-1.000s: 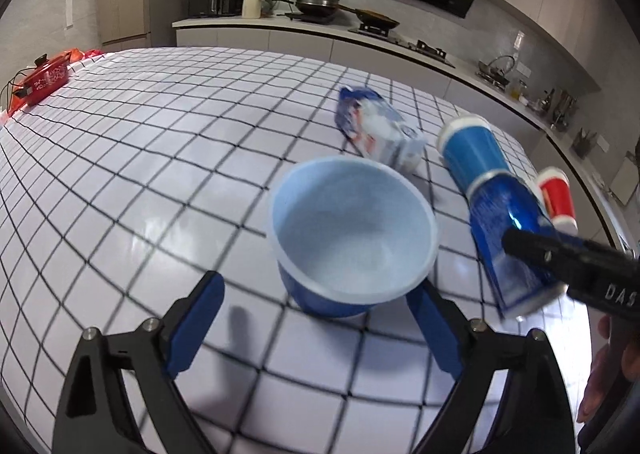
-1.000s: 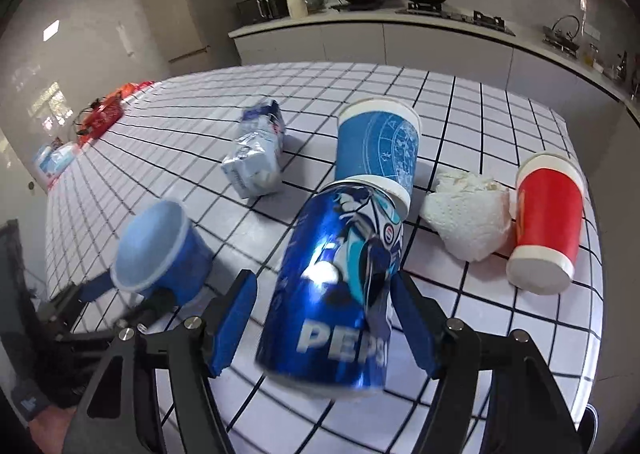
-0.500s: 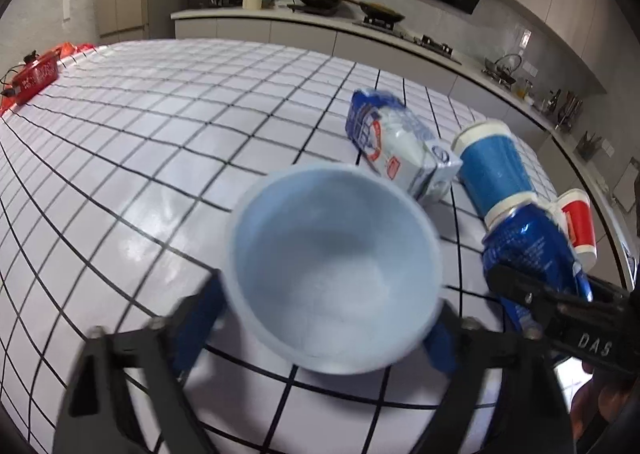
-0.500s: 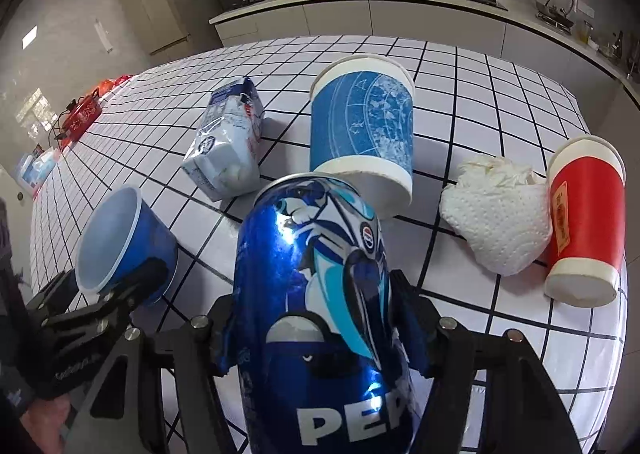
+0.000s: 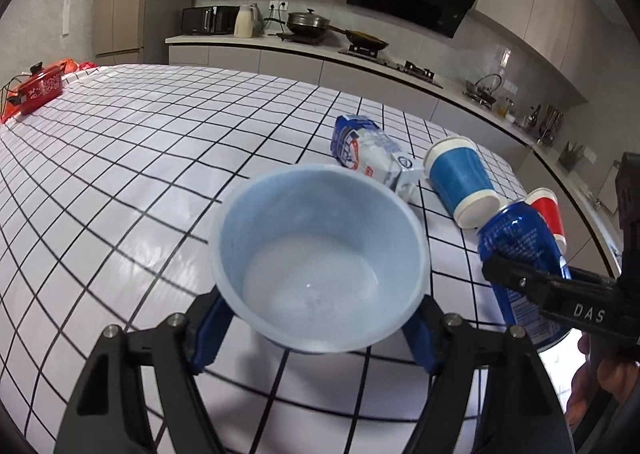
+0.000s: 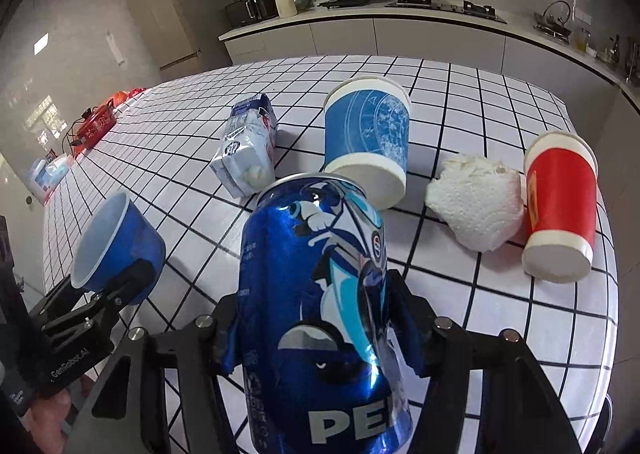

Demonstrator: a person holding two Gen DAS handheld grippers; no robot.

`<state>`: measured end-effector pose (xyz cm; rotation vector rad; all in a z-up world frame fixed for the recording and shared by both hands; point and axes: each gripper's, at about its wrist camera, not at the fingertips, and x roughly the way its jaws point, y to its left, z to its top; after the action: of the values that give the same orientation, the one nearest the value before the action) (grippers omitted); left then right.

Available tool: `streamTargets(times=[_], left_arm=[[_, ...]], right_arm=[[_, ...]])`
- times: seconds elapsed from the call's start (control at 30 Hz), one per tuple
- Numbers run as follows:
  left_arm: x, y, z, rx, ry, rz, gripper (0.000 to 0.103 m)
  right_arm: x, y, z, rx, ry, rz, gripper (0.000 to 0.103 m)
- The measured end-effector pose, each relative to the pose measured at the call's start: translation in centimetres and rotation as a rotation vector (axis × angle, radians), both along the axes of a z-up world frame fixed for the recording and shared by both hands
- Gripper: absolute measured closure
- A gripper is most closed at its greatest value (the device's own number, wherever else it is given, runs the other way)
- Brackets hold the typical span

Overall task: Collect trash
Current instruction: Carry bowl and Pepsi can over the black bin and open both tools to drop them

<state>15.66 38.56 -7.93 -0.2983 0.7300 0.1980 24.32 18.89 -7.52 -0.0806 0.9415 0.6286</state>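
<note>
Left wrist view shows the left gripper (image 5: pixel 316 328) clamped on a blue cup (image 5: pixel 320 274), the right gripper (image 6: pixel 316 338) closing on a can (image 6: pixel 320 294); 4 pieces remain on the table (image 6: pixel 480 102).

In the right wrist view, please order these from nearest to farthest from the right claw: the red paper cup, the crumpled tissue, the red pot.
1. Crumpled tissue, right of the right claw.
2. Red paper cup, just beyond the tissue, near the table's right edge.
3. Red pot, far left end.
</note>
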Motion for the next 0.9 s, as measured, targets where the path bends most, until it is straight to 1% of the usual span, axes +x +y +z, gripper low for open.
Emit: streamTargets(times=[0.1,0.2,0.3,0.43,0.73,0.9], left_arm=[[-0.3,-0.1,0.3,0.003,-0.006,-0.004,0.028],[-0.8,-1.1,0.5,0.043,-0.014,-0.027,0.028],[-1.6,-2.1,1.0,0.045,-0.037,-0.05,0.028],[-2.6,-3.8,1.9,0.069,-0.066,-0.084,0.028],[-4.0,-8.3,3.3,0.082,-0.088,-0.175,0.028],[-4.2,-12.1,3.8,0.083,-0.095,-0.239,0.028]], right_arm=[[-0.5,-0.5,0.3,0.0,-0.011,-0.005,0.041],[-1.3,-1.4,0.7,0.001,-0.021,-0.009,0.041],[-2.1,-2.4,1.2,0.006,-0.03,-0.015,0.042],[-3.3,-4.3,2.3,0.018,-0.055,-0.03,0.042],[-6.1,-10.5,5.0,0.028,-0.108,-0.083,0.043],[-7.5,-14.9,5.7,0.026,-0.12,-0.13,0.043]])
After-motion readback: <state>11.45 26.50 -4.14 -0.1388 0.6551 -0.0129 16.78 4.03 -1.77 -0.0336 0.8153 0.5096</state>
